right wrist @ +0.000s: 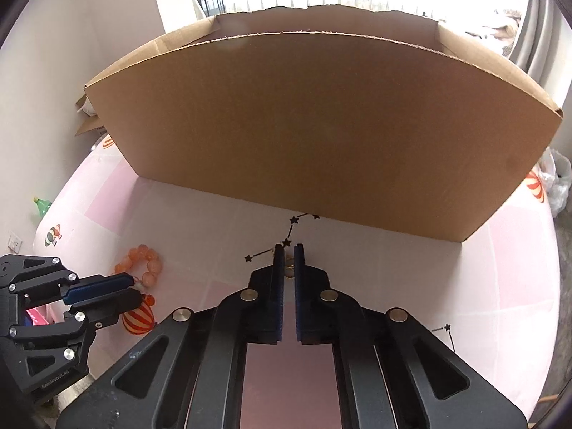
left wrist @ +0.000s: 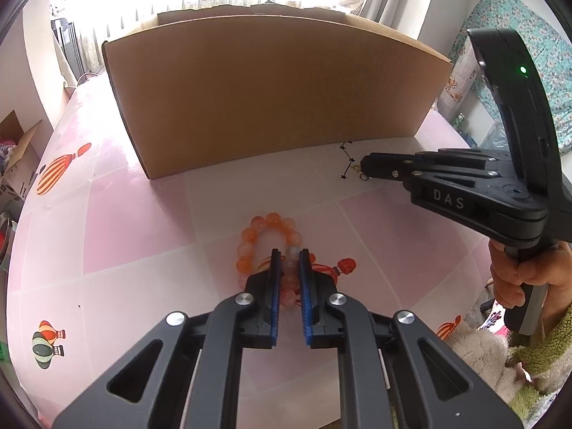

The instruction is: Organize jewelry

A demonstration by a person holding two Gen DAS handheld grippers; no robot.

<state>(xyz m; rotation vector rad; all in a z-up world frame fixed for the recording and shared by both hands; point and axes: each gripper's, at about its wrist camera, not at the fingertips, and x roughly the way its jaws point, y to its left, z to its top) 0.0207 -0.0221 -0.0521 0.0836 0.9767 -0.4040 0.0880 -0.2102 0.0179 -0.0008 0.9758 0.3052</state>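
Note:
An orange and pink beaded bracelet [left wrist: 261, 236] lies on the pink tablecloth [left wrist: 143, 236]. My left gripper [left wrist: 290, 254] is shut on its near beads; a red charm on a cord [left wrist: 346, 265] lies just right of the fingers. The bracelet also shows in the right wrist view [right wrist: 143, 262], with the left gripper [right wrist: 133, 291] on it. My right gripper [right wrist: 289, 248] is nearly closed around a small gold piece [right wrist: 289, 268] on the cloth. In the left wrist view that gripper [left wrist: 364, 168] touches a gold ring piece [left wrist: 360, 174].
A large open cardboard box [left wrist: 271, 96] stands upright at the back of the table, close behind both grippers; it fills the right wrist view [right wrist: 321, 132]. Black star prints [right wrist: 294, 220] mark the cloth. A green bottle [right wrist: 42, 206] stands at far left.

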